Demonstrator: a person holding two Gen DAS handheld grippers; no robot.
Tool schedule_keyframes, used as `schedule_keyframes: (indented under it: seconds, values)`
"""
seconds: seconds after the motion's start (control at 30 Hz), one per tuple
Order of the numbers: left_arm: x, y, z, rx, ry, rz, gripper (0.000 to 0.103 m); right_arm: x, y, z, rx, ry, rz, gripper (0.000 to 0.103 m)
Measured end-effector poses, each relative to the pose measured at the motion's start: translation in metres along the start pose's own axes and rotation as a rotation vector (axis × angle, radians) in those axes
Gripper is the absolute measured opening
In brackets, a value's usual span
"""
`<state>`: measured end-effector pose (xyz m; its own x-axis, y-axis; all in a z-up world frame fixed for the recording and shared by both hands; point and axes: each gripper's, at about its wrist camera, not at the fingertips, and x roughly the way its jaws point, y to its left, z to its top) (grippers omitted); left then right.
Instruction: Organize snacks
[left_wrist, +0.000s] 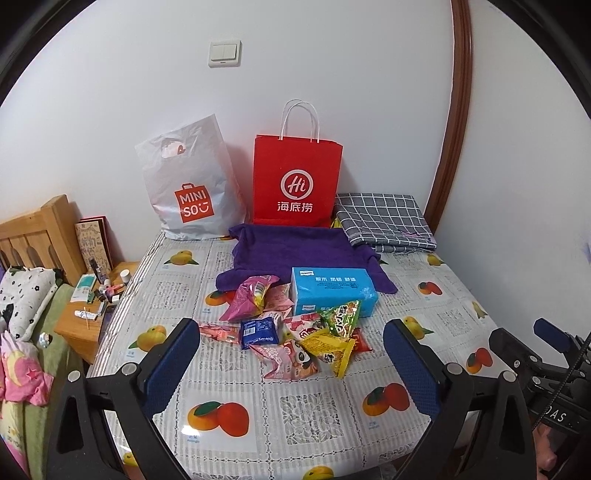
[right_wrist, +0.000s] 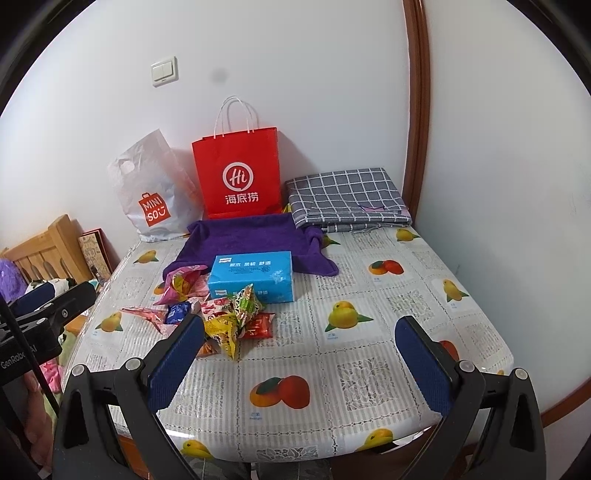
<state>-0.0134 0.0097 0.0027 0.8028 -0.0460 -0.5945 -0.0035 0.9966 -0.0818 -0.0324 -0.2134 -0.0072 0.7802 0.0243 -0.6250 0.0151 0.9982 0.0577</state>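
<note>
Left gripper (left_wrist: 291, 354): its jaws are spread wide and nothing is held; it is seen low in the left wrist frame, raised above the table and apart from the snacks.
Right gripper (right_wrist: 299, 352): it is also opened wide and empty, low in the right wrist frame, with its left pad near the pile.
Snack pile (left_wrist: 291, 332): small sealed packets are heaped at the centre of the frame on the fruit-print tablecloth (left_wrist: 317, 410), touching and partly overlapping one another.
Packets that can be told apart: a yellow triangular packet (left_wrist: 332, 349), a green triangular packet (left_wrist: 341, 317), a dark blue packet (left_wrist: 260, 332) and a pink bag (left_wrist: 247, 297).
Tissue pack (left_wrist: 330, 290): a blue pack is lying just behind the pile, partly on a purple towel (left_wrist: 295, 251).
Bags: a red paper bag (left_wrist: 297, 181) and a white Miniso bag (left_wrist: 192, 184) are stood against the wall in the upper middle.
Handling: the packets are judged to be light, soft and slippery, and their contents may be crushed.
Where to hold: a crimped seam or a free corner is judged safest, and the yellow packet at the near edge is the least covered.
</note>
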Motion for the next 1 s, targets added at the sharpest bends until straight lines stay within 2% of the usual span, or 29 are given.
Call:
schedule_keyframes:
  seconds: [1.0]
  values:
    - [-0.007, -0.005, -0.004, 0.014, -0.013, -0.006, 0.100, -0.011, -0.003, -0.006, 0.017, -0.014, 0.004, 0.102]
